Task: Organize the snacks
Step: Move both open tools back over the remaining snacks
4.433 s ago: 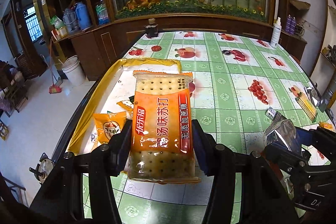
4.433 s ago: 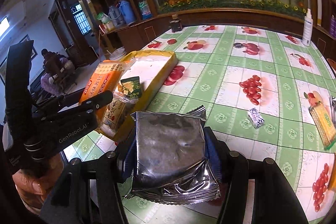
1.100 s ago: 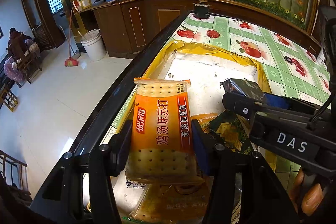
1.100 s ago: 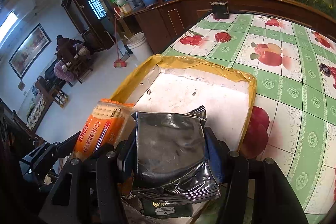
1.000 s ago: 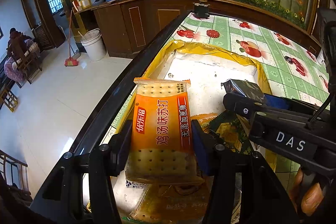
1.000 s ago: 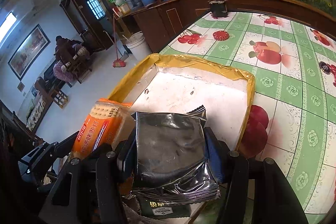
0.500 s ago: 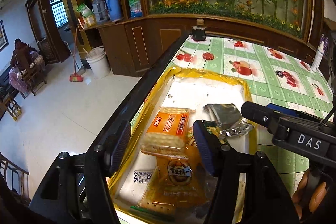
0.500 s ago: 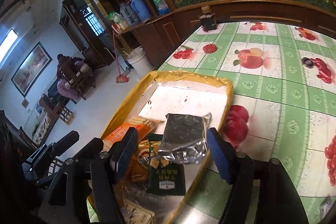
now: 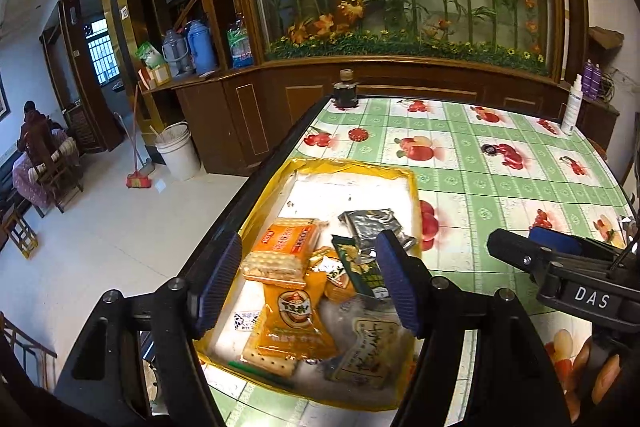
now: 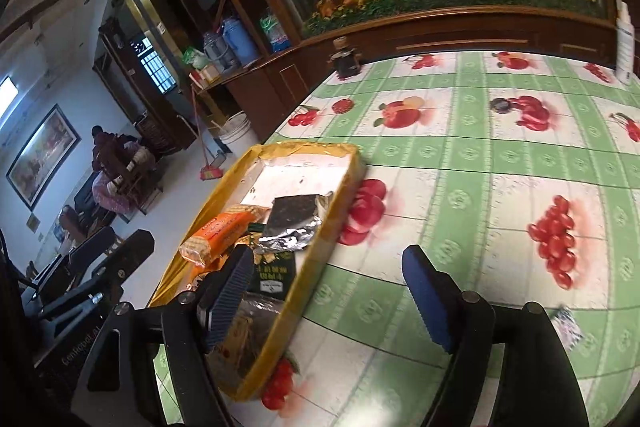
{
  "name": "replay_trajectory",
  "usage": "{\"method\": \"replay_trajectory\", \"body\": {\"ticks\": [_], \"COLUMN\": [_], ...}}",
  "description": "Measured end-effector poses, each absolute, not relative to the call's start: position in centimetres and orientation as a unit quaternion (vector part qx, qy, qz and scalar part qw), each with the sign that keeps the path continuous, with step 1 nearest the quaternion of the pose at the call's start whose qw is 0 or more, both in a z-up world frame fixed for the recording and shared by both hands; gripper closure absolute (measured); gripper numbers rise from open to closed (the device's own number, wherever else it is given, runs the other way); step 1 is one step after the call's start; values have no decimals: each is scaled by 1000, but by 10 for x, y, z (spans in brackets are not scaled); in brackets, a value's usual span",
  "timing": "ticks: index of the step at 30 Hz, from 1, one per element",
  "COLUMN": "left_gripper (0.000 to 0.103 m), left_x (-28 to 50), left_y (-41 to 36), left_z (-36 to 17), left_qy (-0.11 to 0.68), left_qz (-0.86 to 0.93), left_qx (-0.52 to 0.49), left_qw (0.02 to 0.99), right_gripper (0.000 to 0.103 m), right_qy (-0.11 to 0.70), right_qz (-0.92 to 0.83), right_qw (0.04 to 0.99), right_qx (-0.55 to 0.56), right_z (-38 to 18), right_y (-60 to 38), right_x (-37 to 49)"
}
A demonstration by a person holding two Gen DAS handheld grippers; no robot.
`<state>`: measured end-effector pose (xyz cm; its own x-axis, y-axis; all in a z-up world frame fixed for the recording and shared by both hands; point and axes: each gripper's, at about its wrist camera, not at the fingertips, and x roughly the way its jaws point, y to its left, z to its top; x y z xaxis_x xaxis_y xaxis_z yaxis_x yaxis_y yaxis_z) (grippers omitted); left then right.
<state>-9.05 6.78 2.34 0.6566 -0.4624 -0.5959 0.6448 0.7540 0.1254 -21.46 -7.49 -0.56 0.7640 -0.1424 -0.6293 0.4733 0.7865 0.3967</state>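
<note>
Left claw (image 9: 308,283) opening, empty above yellow tray (image 9: 352,169), right claw (image 10: 328,301) opening, empty over tablecloth (image 10: 500,163)

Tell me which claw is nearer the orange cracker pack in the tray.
Left. The left claw, jaws opening and empty, hangs right above the orange cracker pack. The right claw, also opening and empty, sits off over the yellow tray's table-side rim.

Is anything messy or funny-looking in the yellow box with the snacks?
A bit. The snacks in the yellow box lie heaped at the near end, overlapping. The orange cracker pack rests tilted on other packets, and the silver packet looks crumpled. Nothing has spilled out.
</note>
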Motion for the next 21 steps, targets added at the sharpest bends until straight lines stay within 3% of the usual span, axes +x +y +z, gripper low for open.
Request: {"method": "replay_trajectory", "body": {"ticks": [12,21], "left_gripper": [29,29], "left_x": [-137,-193], "left_y": [49,9], "left_z": [36,-3], "left_qy": [257,336], "left_qz": [-342,-479], "left_qx": [185,213], "left_qw": [885,783], "right_gripper": [23,18], "right_qy": [275,277], "right_qz": [-225,-349], "right_qw": [885,846], "right_qx": [302,293], "right_z": [-10,-26], "right_y": [-91,-110], "right_x": [-303,-432]}}
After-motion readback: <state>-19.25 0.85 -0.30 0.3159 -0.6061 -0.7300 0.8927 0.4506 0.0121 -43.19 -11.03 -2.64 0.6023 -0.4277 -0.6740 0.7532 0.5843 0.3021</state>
